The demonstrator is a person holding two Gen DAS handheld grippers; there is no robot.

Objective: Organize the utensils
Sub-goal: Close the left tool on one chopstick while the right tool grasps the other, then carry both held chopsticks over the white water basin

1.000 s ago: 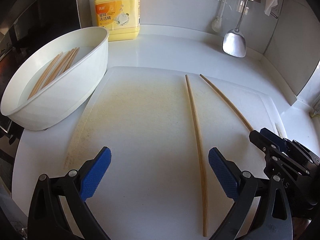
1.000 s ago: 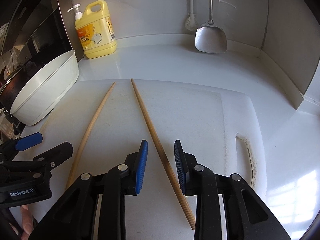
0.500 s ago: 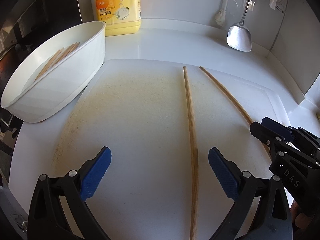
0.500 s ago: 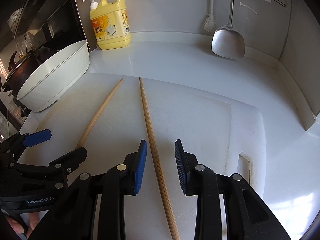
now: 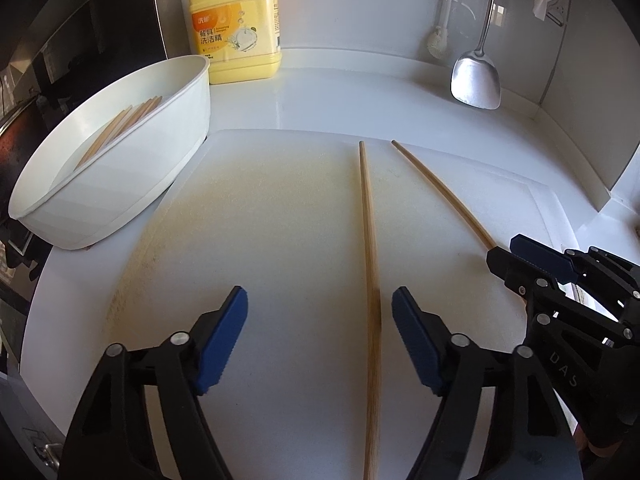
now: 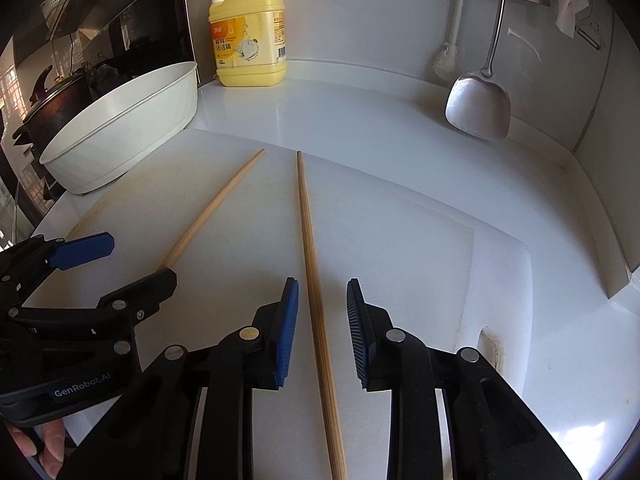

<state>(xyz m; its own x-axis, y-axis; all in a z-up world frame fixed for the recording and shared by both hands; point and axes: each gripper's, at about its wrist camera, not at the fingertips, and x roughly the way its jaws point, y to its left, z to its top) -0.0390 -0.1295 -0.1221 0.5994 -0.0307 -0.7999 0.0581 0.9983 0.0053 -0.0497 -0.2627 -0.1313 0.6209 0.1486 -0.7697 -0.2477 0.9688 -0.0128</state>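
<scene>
Two long wooden chopsticks lie side by side on a white cutting board point(image 5: 260, 220). The left chopstick point(image 5: 370, 260) runs between the fingers of my left gripper point(image 5: 320, 320), nearer its right pad; the jaws are closing and neither pad touches it. The right chopstick point(image 6: 310, 240) lies between the fingers of my right gripper point(image 6: 320, 312), whose jaws stand narrow and closing, with small gaps on both sides. Each view shows the other side too: the right gripper point(image 5: 532, 264) over the right chopstick point(image 5: 440, 192), and the left gripper point(image 6: 128, 264) over the left chopstick point(image 6: 216, 208).
A white oval basin point(image 5: 120, 200) holding several chopsticks point(image 5: 120, 128) sits at the board's left edge. Behind it stands a yellow detergent bottle point(image 5: 236, 24). A metal spatula point(image 5: 476, 80) and a brush hang on the back wall. A person's fingers point(image 6: 48, 444) hold the left gripper.
The left gripper's jaws have narrowed markedly around the left chopstick. The right gripper has rolled a little, and its chopstick now runs straighter between slightly narrower jaws.
</scene>
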